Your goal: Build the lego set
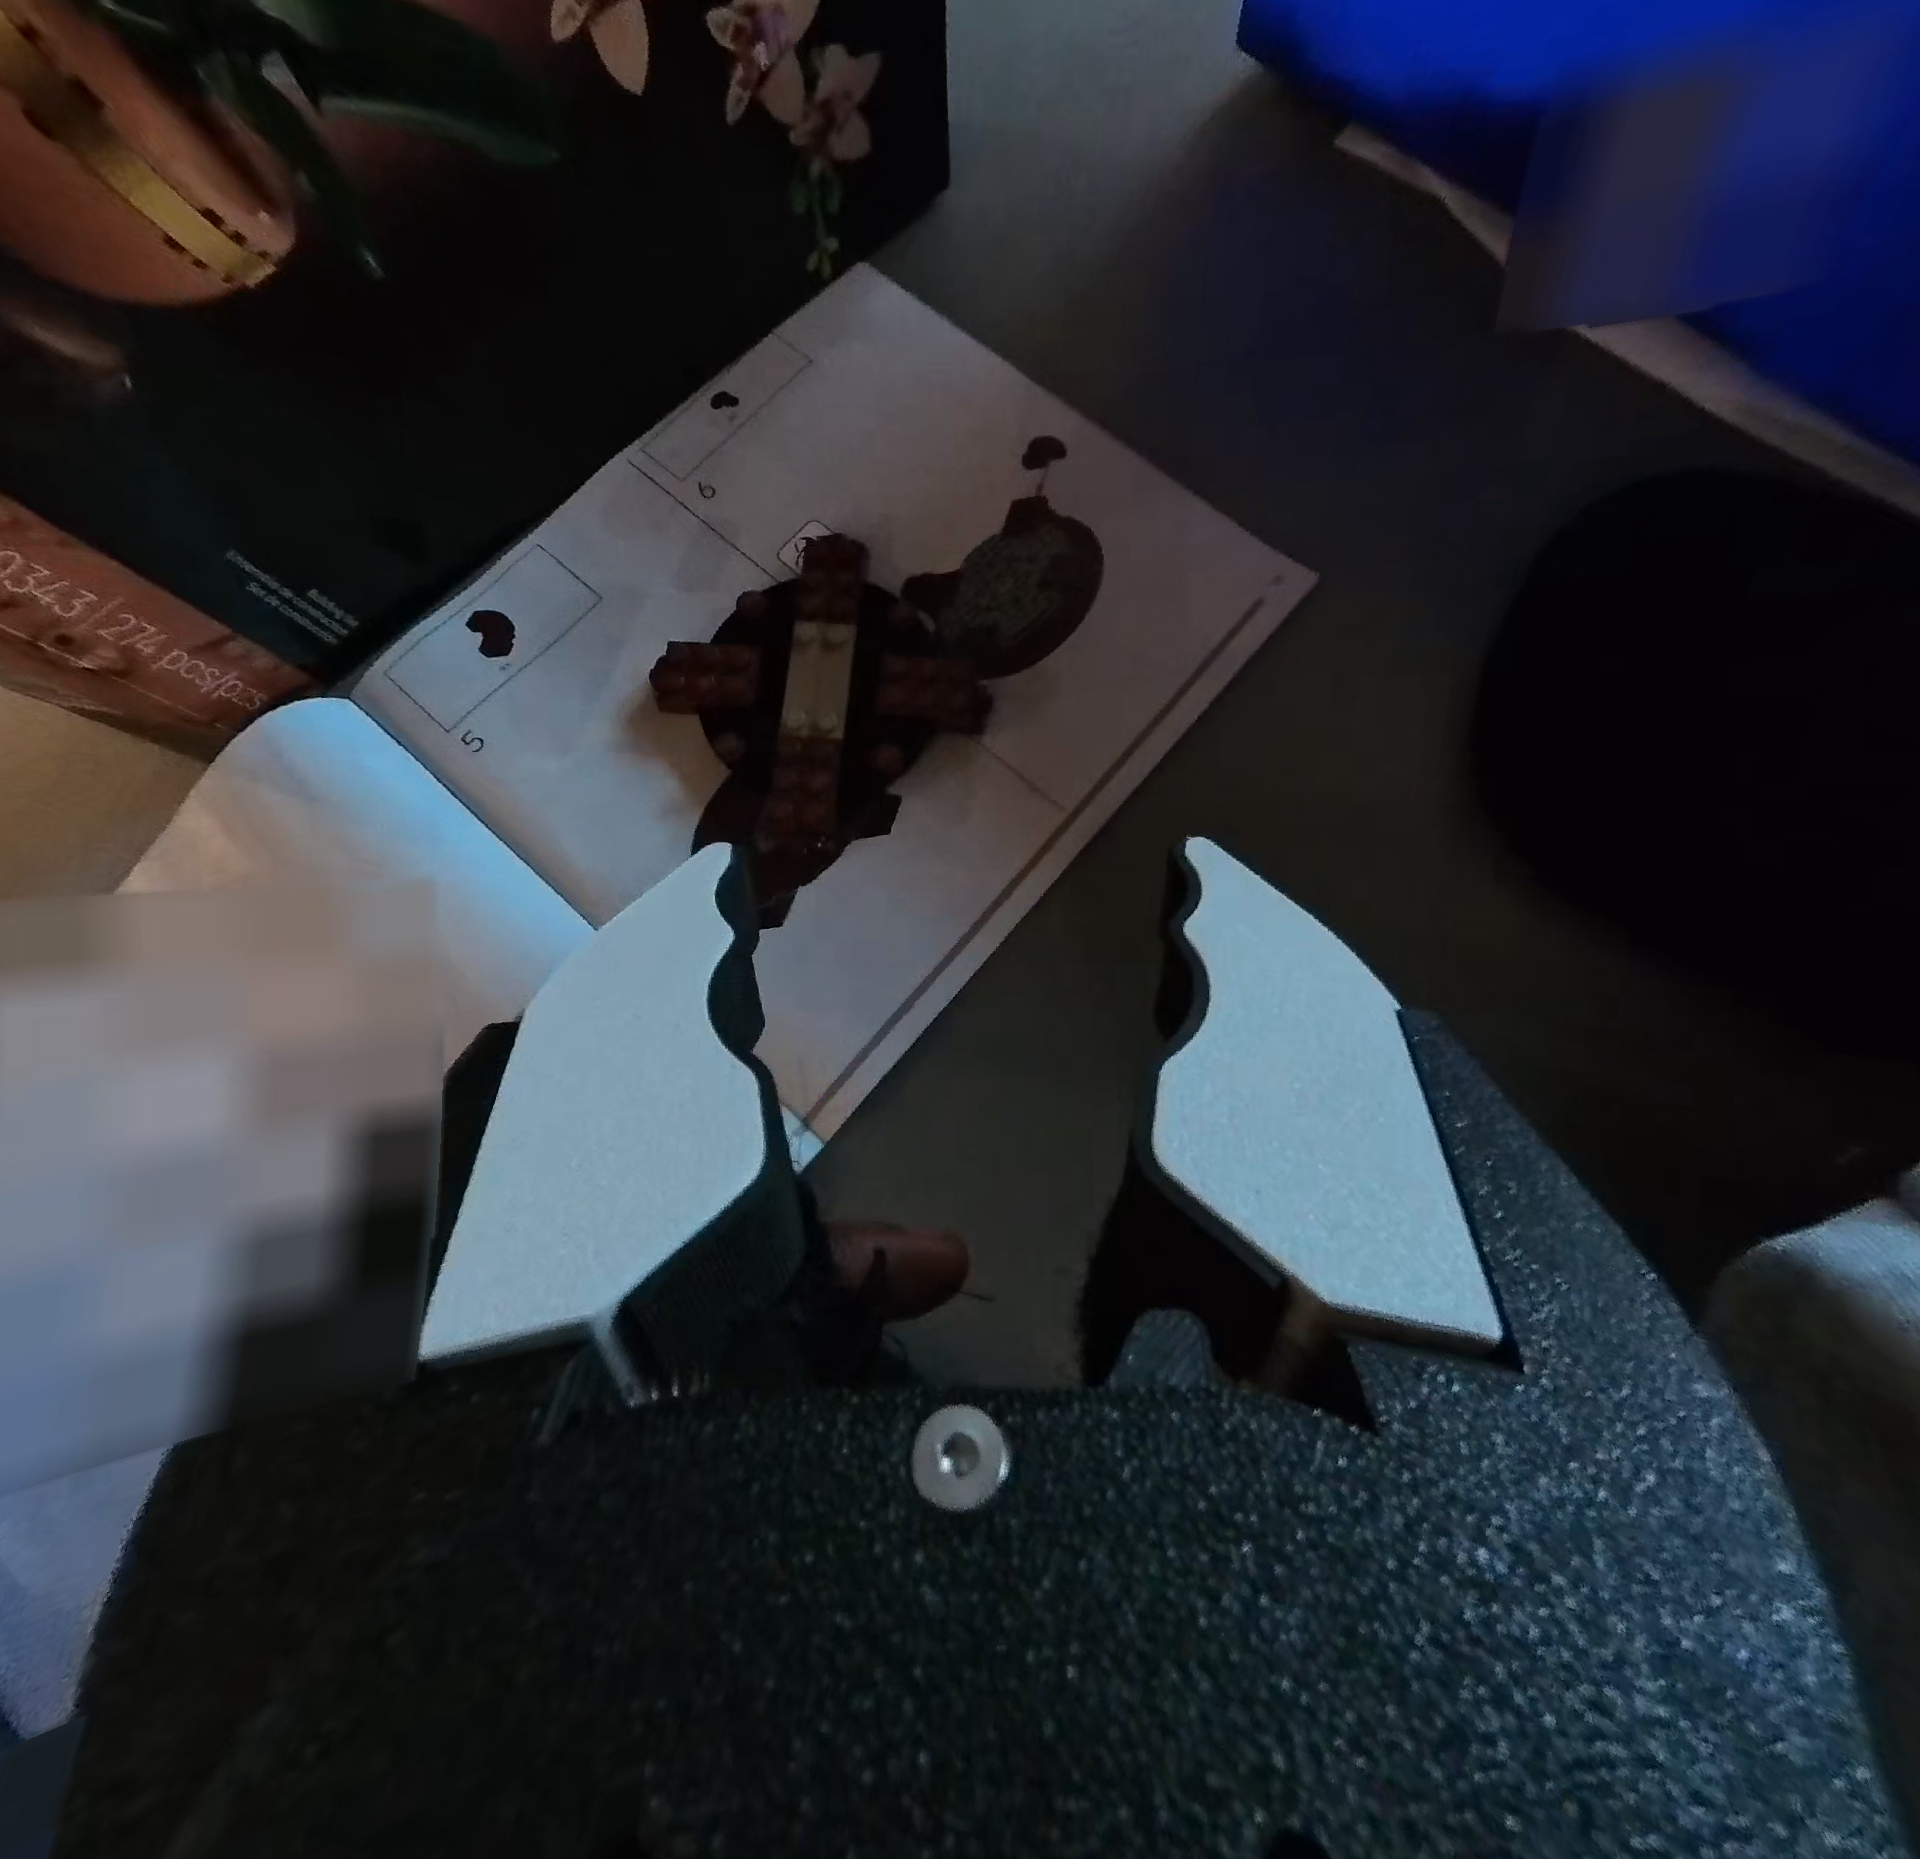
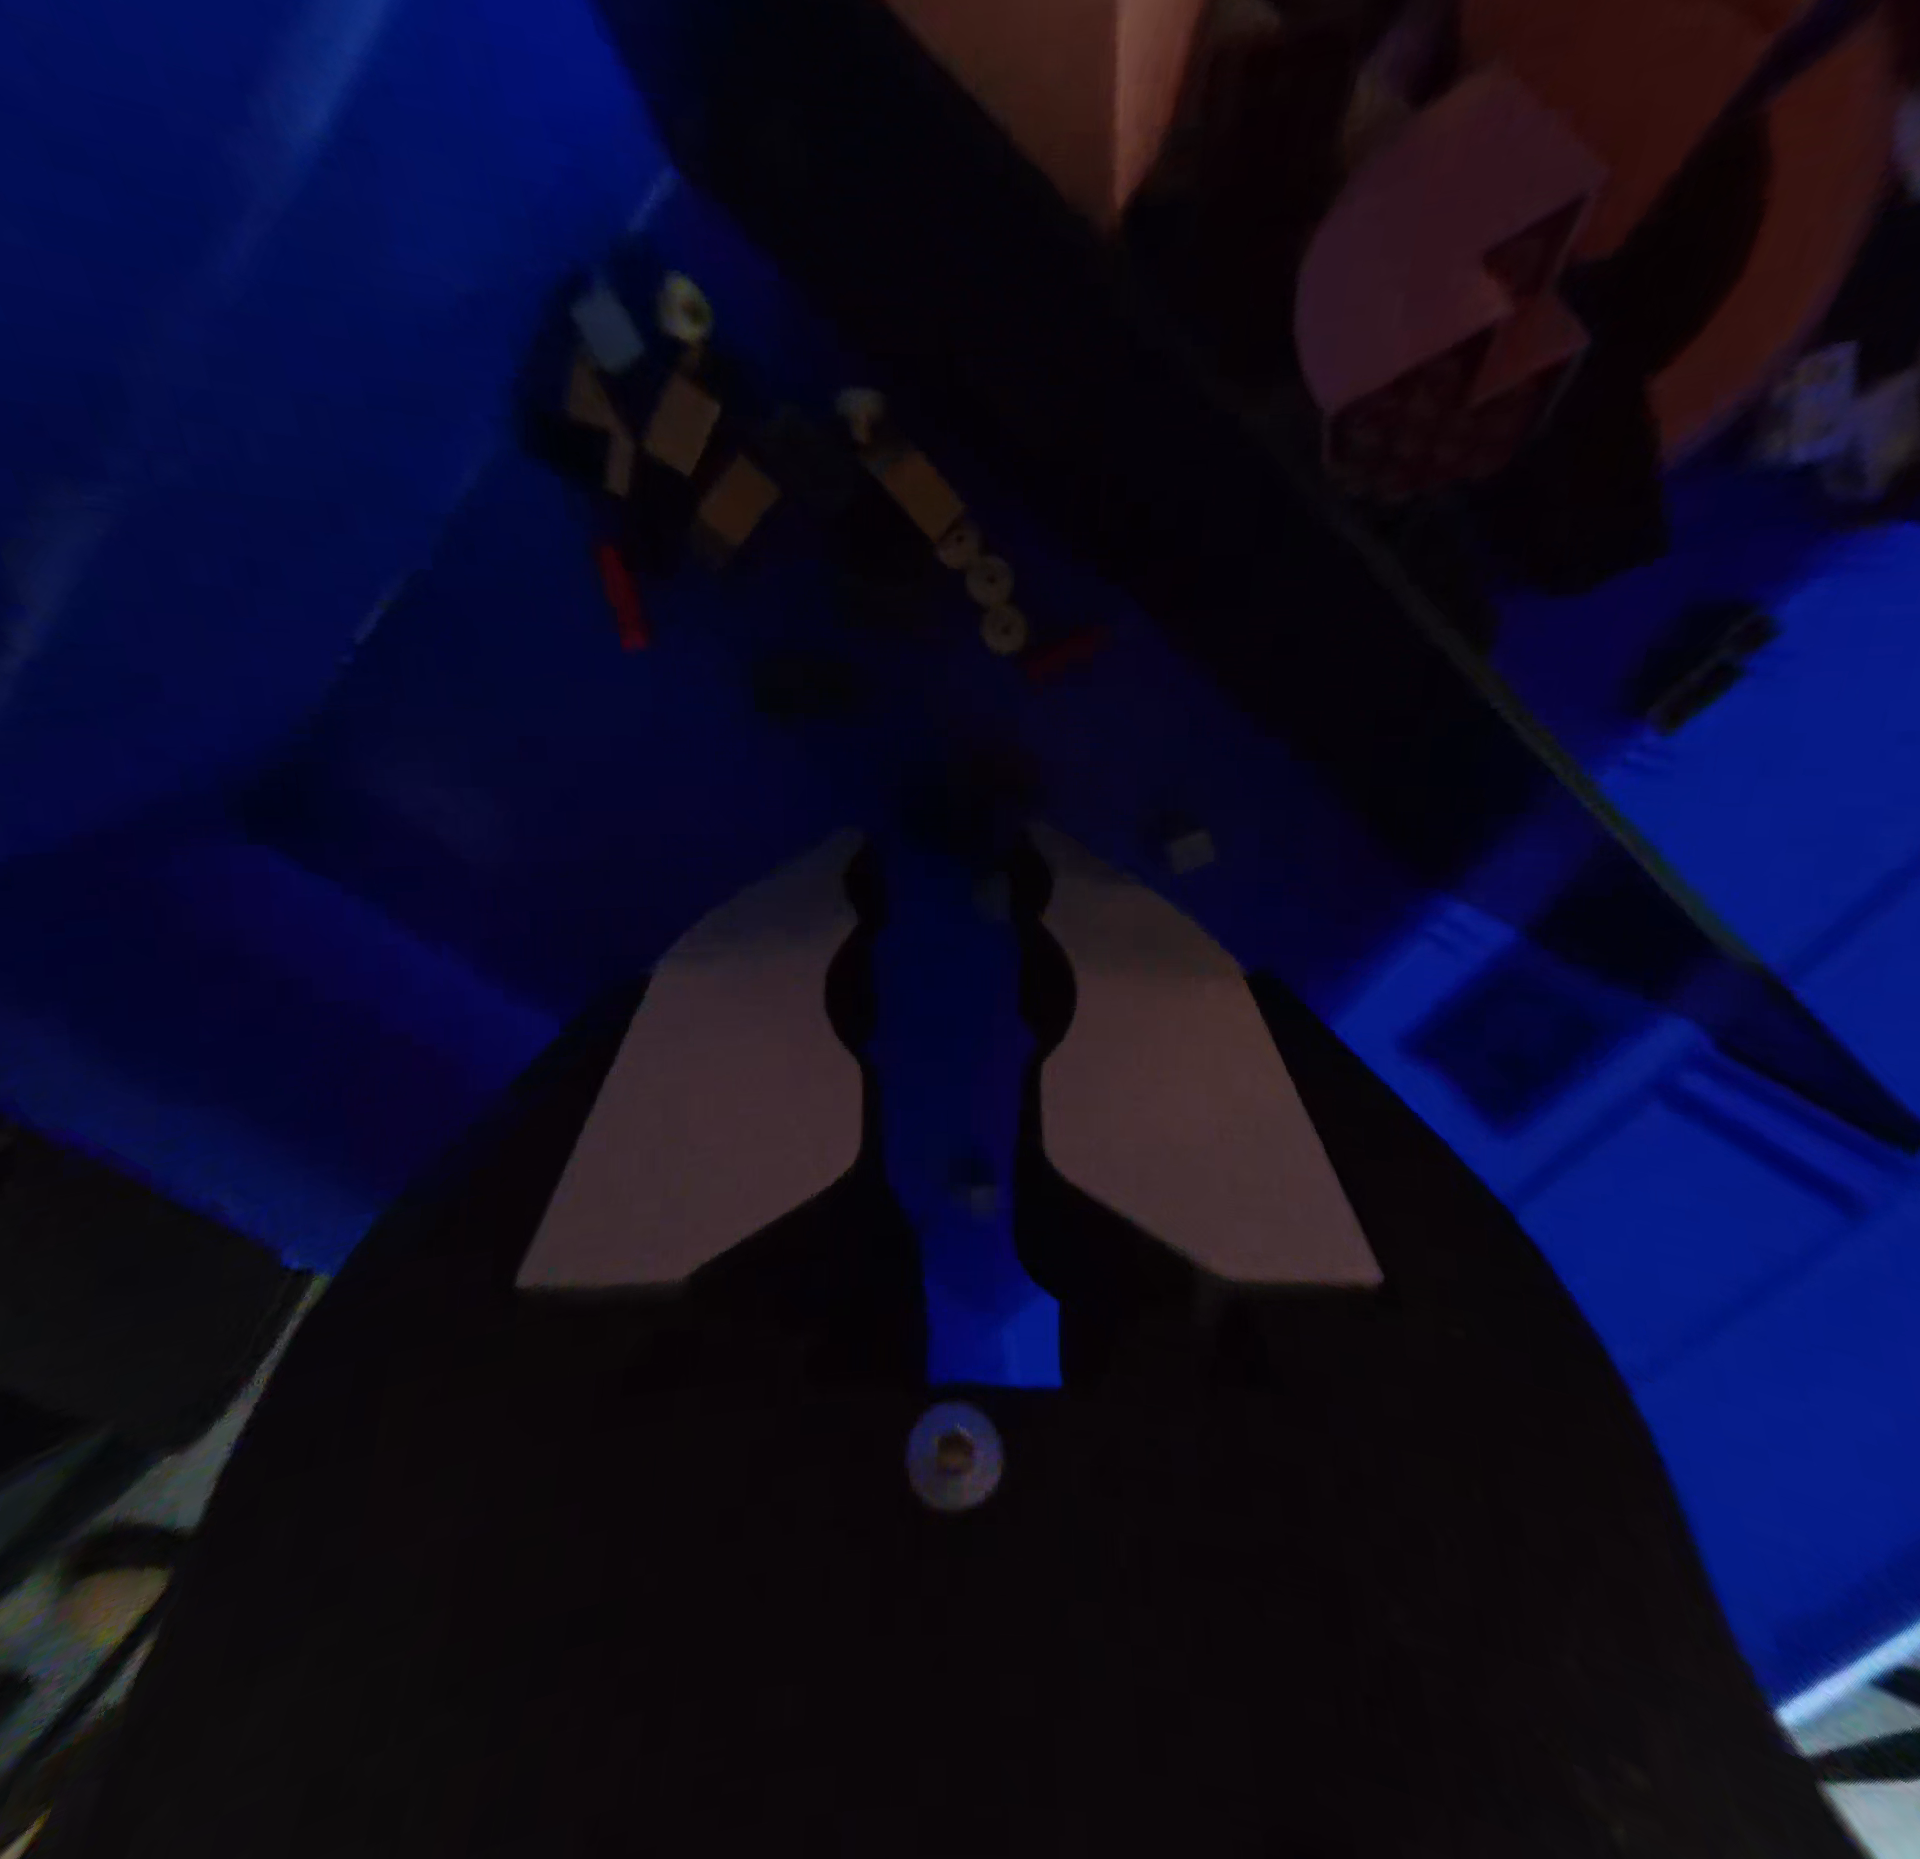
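In the left wrist view my left gripper (image 1: 956, 864) is open wide, with nothing between its pads. It hovers over an open instruction booklet (image 1: 1122, 687). A dark brown brick assembly (image 1: 821, 687) with a tan strip across its middle lies on the booklet. Its near end is just beyond my left fingertip (image 1: 707, 874). In the dark, blurred right wrist view my right gripper (image 2: 945, 843) is down inside a blue bin (image 2: 312, 459), its jaws a narrow way apart. A dark shape (image 2: 966, 791) sits right at the fingertips. I cannot tell whether the pads press on it.
A black box (image 1: 468, 303) printed with flowers lies beyond the booklet. A blue bin (image 1: 1662, 95) stands at the far right and a dark round object (image 1: 1714, 729) lies to the right. Several small tan, white and red pieces (image 2: 727, 500) lie on the bin floor. My hands' fingertips stand some 35 centimeters from each other.
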`<state>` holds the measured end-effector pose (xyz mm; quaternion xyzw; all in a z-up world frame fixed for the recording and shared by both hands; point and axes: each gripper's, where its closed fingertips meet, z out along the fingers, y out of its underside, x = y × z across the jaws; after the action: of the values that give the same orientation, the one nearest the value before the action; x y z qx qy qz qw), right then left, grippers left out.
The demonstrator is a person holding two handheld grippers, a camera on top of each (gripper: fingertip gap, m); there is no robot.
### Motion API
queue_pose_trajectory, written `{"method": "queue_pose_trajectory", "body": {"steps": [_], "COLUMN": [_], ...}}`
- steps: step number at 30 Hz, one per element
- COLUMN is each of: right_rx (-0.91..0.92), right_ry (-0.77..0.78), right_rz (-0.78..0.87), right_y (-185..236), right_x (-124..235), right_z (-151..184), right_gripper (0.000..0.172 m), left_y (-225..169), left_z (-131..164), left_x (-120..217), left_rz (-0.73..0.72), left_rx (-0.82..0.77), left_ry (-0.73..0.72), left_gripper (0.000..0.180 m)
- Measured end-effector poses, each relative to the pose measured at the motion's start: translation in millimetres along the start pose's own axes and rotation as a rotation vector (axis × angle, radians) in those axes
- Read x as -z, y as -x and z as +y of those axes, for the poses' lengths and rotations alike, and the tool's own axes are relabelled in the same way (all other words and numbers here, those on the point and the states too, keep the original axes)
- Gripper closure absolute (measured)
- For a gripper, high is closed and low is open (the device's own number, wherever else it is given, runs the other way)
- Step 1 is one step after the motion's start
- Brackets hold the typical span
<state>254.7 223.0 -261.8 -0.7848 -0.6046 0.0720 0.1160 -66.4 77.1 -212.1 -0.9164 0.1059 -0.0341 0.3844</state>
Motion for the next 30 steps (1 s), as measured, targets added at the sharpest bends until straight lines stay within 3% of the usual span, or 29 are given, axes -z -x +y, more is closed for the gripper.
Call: {"method": "queue_pose_trajectory", "body": {"steps": [11, 17, 24, 30], "right_rx": [-0.074, -0.032, 0.124, 0.27], "right_ry": [-0.021, -0.064, -0.248, -0.368], "right_rz": [-0.041, 0.053, 0.033, -0.118], "right_y": [1.6, 9.9, 70.2, 157.8], "right_x": [-3.7, 36.6, 90.5, 74.9], "right_z": [-1.3, -16.0, -99.2, -188.6], "right_gripper": [0.16, 0.16, 0.161, 0.16], "left_y": [7.2, 9.8, 15.0, 26.2], "left_z": [8.6, 10.9, 33.9, 60.2], "left_x": [6.7, 21.1, 46.4, 62.2], "left_rz": [-0.016, -0.033, -0.06, -0.031], "left_rx": [0.015, 0.015, 0.022, 0.039], "left_ry": [-0.011, -0.054, -0.098, -0.092], "left_gripper": [0.105, 0.105, 0.11, 0.116]}}
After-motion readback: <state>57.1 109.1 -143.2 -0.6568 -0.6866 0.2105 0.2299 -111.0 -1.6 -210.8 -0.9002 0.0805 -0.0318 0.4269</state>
